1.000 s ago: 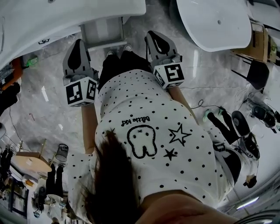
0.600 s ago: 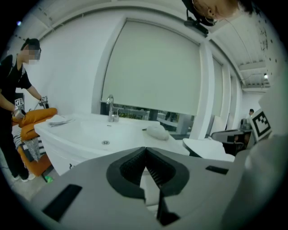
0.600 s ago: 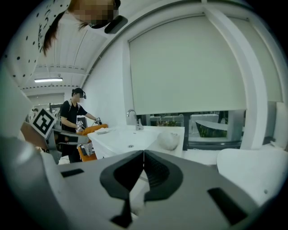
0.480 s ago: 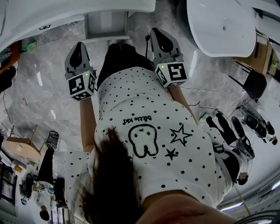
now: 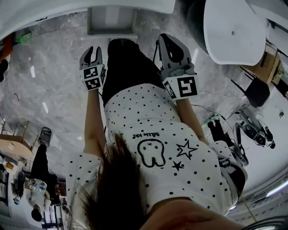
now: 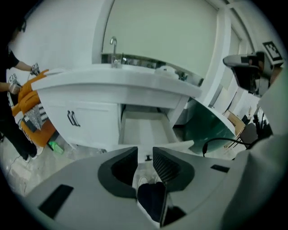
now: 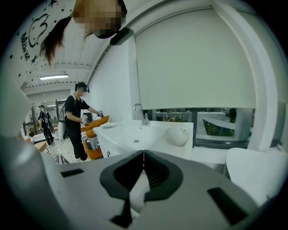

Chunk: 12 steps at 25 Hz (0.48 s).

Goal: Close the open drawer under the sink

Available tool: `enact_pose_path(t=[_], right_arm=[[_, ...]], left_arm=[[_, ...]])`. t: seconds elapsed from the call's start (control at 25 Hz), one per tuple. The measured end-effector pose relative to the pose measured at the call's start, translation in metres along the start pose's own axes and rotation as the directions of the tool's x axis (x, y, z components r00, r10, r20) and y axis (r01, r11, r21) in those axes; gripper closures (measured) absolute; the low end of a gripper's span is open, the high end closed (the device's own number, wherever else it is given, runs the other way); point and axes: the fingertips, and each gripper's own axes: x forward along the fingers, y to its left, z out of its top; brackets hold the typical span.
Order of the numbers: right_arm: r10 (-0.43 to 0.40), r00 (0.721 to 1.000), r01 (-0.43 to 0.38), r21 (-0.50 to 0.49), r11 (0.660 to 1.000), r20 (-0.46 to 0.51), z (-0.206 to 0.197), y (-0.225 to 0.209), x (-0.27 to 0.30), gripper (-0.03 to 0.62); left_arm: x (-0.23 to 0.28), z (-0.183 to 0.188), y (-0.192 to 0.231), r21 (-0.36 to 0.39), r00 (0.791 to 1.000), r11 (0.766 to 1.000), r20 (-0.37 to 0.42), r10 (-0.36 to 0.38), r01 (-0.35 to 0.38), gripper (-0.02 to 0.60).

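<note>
The open white drawer juts out from under the sink counter, just beyond the person's shoes. In the left gripper view the drawer lies straight ahead and its front panel with a small dark handle shows between the jaws. My left gripper hangs low in front of the drawer; its jaws have just been opening and nothing is between them. Held higher, my right gripper is shut and empty, pointing over the sink basin and faucet.
A cabinet door with two dark handles stands left of the drawer. Orange cloth hangs further left. A large white tub is on the right. Cables and gear lie on the marble floor. A person in black works at the counter's far end.
My left gripper has dropped down toward the drawer and its jaws have gone from shut to open. The right gripper has shifted only slightly forward.
</note>
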Motion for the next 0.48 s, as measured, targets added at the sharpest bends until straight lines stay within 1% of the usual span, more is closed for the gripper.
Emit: enact_pose_path(t=[0.08,0.16,0.28,0.4,0.48], right_arm=[[-0.007,1.000,0.007,0.031,0.999,0.000,-0.003,0.004,0.005,0.580],[0.004,1.000,-0.004,0.053,0.999,-0.013,-0.012,0.010,0.006,0.580],[0.025,0.998,-0.021,0.078,0.997,-0.052,-0.032,0.018,0.005,0.580],[0.012,0.996,-0.002,0.111,0.994,-0.089,-0.052,0.022,0.006,0.580],[0.001,0.994,0.014,0.133,0.991,-0.114,-0.064,0.023,0.007,0.580]], left_arm=[[0.023,-0.030,-0.003,-0.013,0.998,1.000,-0.066,-0.018,0.018,0.475],[0.046,-0.053,-0.008,-0.017,0.993,0.999,-0.108,-0.042,0.040,0.469],[0.080,-0.072,-0.018,0.005,0.991,0.998,-0.119,-0.068,0.069,0.461],[0.111,-0.084,-0.018,0.011,0.987,0.997,-0.143,-0.077,0.079,0.457],[0.130,-0.086,-0.020,0.037,0.985,0.995,-0.149,-0.088,0.094,0.457]])
